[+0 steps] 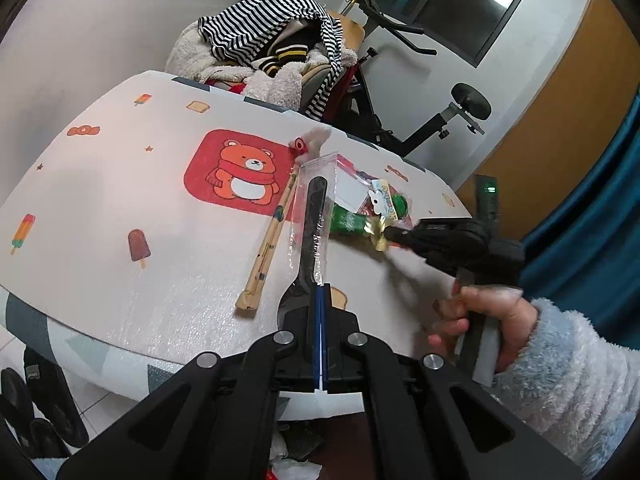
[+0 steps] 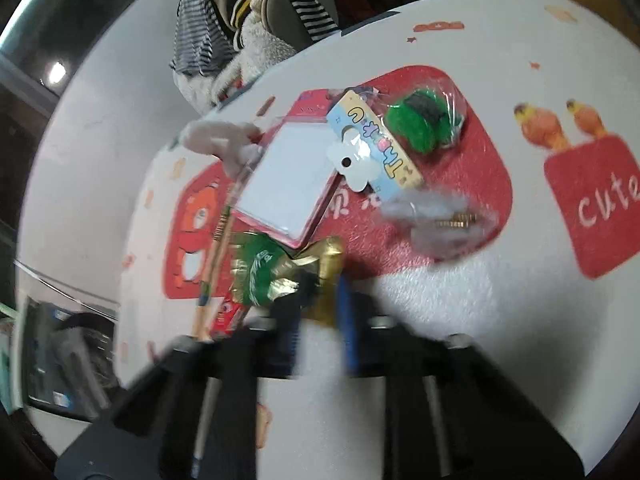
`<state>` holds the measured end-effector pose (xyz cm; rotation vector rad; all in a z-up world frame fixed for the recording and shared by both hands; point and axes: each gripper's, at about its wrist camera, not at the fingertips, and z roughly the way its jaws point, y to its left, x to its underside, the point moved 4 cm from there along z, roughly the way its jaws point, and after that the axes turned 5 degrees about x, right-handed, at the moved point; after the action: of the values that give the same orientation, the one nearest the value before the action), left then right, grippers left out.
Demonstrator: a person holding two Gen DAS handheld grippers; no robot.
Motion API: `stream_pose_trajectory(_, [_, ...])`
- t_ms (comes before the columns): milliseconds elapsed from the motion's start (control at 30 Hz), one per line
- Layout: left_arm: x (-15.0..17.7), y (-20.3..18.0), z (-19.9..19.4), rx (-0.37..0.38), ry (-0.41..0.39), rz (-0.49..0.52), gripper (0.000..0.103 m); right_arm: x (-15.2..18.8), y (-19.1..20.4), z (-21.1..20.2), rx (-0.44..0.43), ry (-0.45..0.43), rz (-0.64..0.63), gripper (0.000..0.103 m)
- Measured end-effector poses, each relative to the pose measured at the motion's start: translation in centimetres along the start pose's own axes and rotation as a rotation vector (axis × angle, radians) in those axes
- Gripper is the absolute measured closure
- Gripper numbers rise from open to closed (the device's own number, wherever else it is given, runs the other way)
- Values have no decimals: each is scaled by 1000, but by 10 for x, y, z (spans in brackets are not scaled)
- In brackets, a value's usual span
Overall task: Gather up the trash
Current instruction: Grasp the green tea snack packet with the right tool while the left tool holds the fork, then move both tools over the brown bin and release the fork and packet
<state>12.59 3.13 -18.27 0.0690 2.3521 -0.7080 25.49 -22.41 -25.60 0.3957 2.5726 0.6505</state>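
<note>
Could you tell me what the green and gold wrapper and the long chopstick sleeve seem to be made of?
Green and gold wrapper: probably metallised plastic film, glossy, sharply crinkled, with bright glints. Chopstick sleeve: likely paper, matte tan with print and a folded end.

The counter (image 1: 120,184) wears a matt, slightly pebbled printed covering. Just beside its red bear print (image 1: 240,172) lie paper-sleeved chopsticks (image 1: 268,240), dull tan. Right of the bear, a black plastic fork (image 1: 314,232) sits in a clear, glossy film wrapper. Further right, a candy wrapper (image 2: 276,268) shines in crinkled green and gold foil. Behind the counter, striped cloth (image 1: 264,28) drapes over fleecy fabric. The left hand-held gripper (image 1: 320,344) is matt black plastic with bright metal pins.
</note>
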Motion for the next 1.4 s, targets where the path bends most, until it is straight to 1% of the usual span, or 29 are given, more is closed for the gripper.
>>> stream_pose_trajectory(133, [4,2,3,18,12,-19,103,8,4,-25,-56,-51,-54,98])
stream_pose_trajectory(267, [5,-10,2,50,14,6,103,17,5,-62,-88,-108,-113,98])
stream_pose_trajectory(433, [12,-27,1,80,31,46,103,31,5,-105,-81,-168,-207,98])
stream_pose_trajectory(567, [27,-44,0,103,66,92,103,51,2,-139,-60,-203,-288,98])
stream_pose_trajectory(700, [45,-54,-5,112,93,111,103,67,-8,-164,-61,-212,-284,98])
stream_pose_trajectory(933, [76,-63,-13,106,148,123,103,92,-26,-190,-58,-218,-255,98])
stream_pose_trajectory(1033, [93,-63,-12,92,195,123,103,100,-30,-194,-51,-218,-257,98])
stream_pose_trajectory(1133, [103,-62,-8,87,226,111,103,107,-33,-196,-48,-210,-250,98])
stream_pose_trajectory(1400, [112,-68,-5,97,245,120,103,120,-36,-199,-51,-198,-242,98])
